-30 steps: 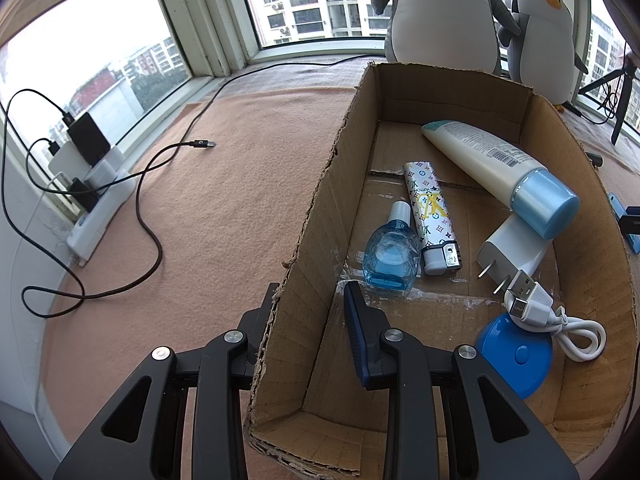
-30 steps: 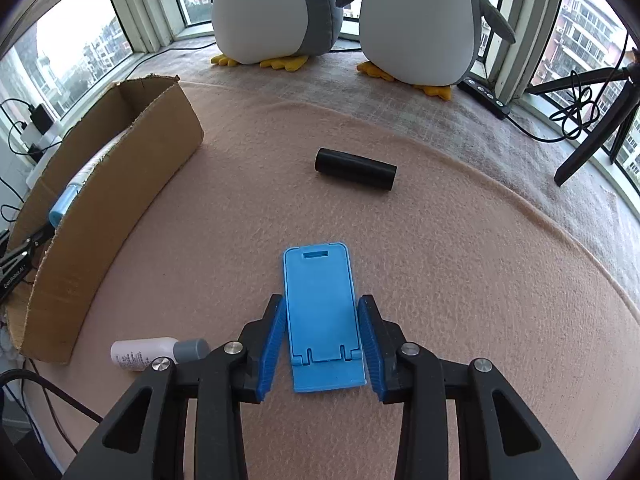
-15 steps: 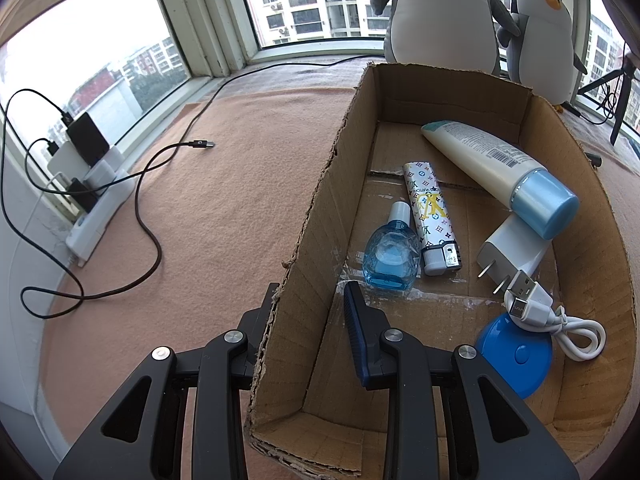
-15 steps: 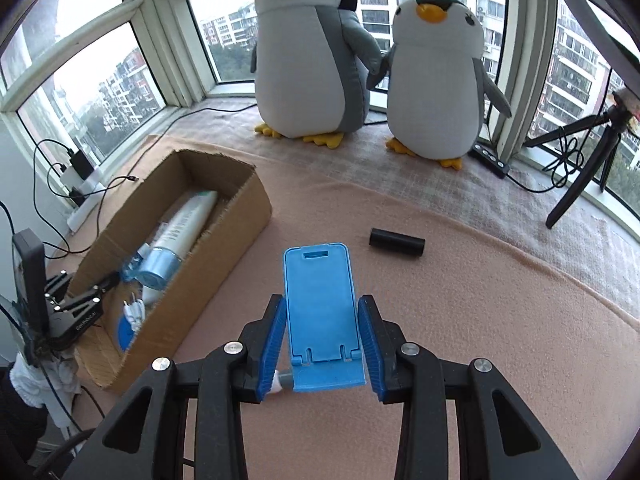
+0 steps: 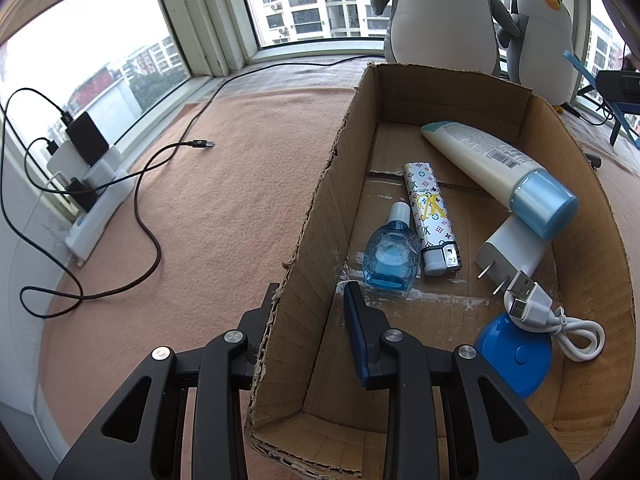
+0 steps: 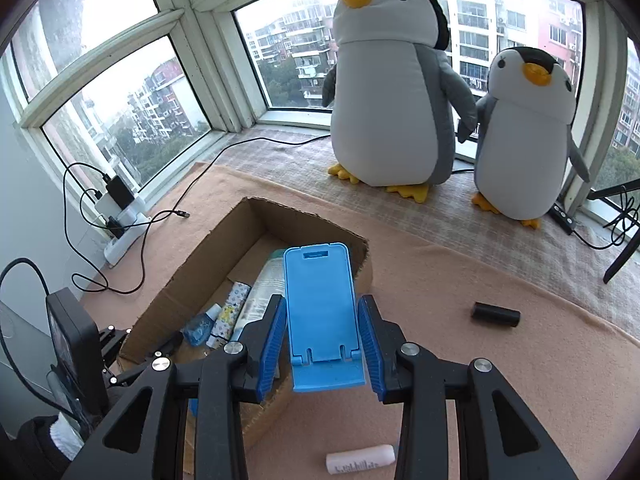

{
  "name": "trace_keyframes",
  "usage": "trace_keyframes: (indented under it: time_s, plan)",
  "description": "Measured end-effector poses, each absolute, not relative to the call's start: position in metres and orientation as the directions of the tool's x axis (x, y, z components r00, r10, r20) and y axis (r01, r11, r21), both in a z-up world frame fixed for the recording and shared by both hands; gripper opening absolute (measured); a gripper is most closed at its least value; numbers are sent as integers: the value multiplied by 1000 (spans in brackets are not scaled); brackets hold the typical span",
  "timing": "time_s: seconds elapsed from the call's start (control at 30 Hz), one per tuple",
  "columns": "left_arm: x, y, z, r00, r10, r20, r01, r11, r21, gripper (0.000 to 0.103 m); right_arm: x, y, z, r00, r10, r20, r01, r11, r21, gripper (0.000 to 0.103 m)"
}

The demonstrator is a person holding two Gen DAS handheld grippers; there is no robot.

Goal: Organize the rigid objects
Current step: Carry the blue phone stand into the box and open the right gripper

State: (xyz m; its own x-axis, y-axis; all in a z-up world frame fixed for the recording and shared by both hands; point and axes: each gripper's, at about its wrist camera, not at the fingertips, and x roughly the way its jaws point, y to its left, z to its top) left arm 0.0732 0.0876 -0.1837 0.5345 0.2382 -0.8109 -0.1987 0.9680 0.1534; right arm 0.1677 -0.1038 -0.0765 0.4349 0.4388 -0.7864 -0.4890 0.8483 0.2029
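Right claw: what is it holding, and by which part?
The right claw holds the blue phone stand by the two side edges of its lower half, near the base lip, above the box.

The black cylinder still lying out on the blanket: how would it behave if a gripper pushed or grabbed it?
The black cylinder lies on its side, so a sideways push would probably roll it, though the fuzzy blanket may slow it. It looks rigid with a smooth round wall, so the pads could slip unless they close squarely across it.
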Motion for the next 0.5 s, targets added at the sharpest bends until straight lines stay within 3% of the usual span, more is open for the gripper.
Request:
trace_keyframes:
  time_s: [0.5]
  plan:
    - [73, 87, -184, 534, 238, -811, -199, 968, 152, 28, 192, -64, -104, 403, 438, -804, -481, 848, 221, 33]
